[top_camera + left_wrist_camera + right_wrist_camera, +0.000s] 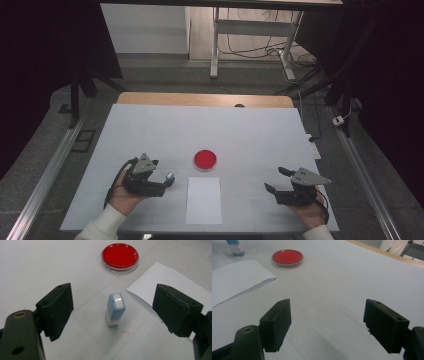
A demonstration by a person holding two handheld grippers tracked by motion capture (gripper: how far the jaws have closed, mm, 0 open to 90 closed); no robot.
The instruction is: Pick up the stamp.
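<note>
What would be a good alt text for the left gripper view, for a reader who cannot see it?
A small blue-and-white stamp stands upright on the white table, between and just beyond the open black jaws of the left gripper, which do not touch it. Farther off sit a round red ink pad and, to its right, a white sheet of paper.
</note>
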